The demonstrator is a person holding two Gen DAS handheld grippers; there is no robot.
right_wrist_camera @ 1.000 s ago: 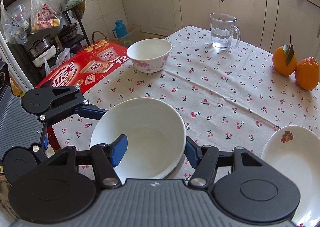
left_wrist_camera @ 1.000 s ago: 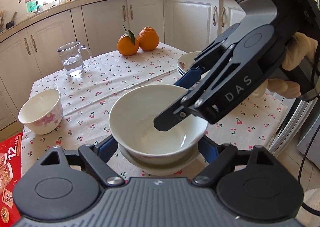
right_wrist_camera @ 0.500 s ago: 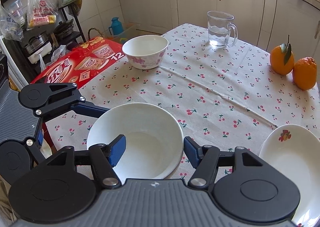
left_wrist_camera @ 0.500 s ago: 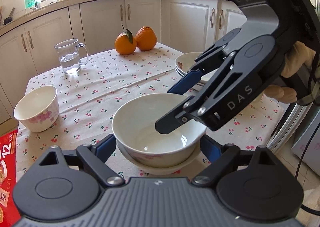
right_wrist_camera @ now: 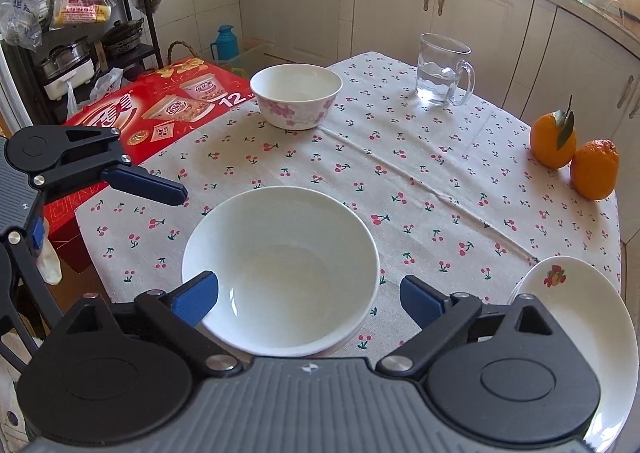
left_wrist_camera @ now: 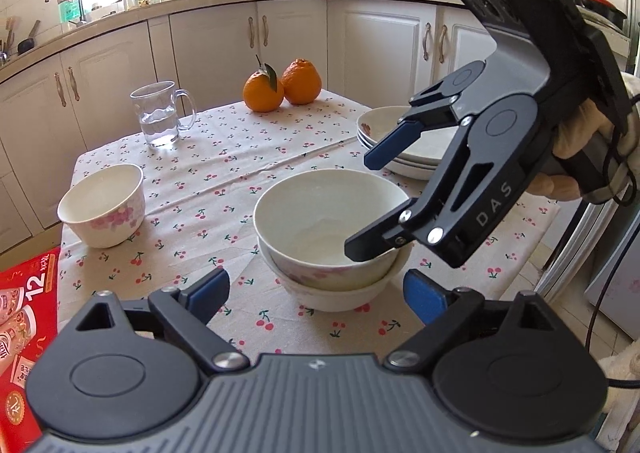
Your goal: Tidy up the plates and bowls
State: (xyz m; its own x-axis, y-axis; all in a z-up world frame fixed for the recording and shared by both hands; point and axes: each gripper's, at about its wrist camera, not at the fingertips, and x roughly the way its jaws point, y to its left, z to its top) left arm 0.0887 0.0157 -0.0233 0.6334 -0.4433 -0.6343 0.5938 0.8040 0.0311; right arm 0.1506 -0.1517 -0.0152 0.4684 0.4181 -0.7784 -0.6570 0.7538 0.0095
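Two white bowls with pink flowers sit nested [left_wrist_camera: 328,237] on the cherry-print tablecloth; the nested bowls also show in the right wrist view [right_wrist_camera: 280,273]. My left gripper [left_wrist_camera: 316,291] is open, its fingers just short of the stack. My right gripper [right_wrist_camera: 308,295] is open around the stack's near rim; in the left wrist view the right gripper [left_wrist_camera: 370,205] hangs over the stack's right side. A third flowered bowl [left_wrist_camera: 102,205] stands alone at the left, also seen far off in the right wrist view [right_wrist_camera: 297,95]. A stack of white plates [left_wrist_camera: 404,145] sits behind, and shows at the right [right_wrist_camera: 576,317].
A glass mug of water [left_wrist_camera: 160,115] and two oranges [left_wrist_camera: 282,91] stand at the far side of the table. A red carton [right_wrist_camera: 160,109] lies beside the table's left edge. White kitchen cabinets [left_wrist_camera: 288,41] stand behind.
Both grippers have opened wider and drawn back from the nested bowls. The stack stays on the table.
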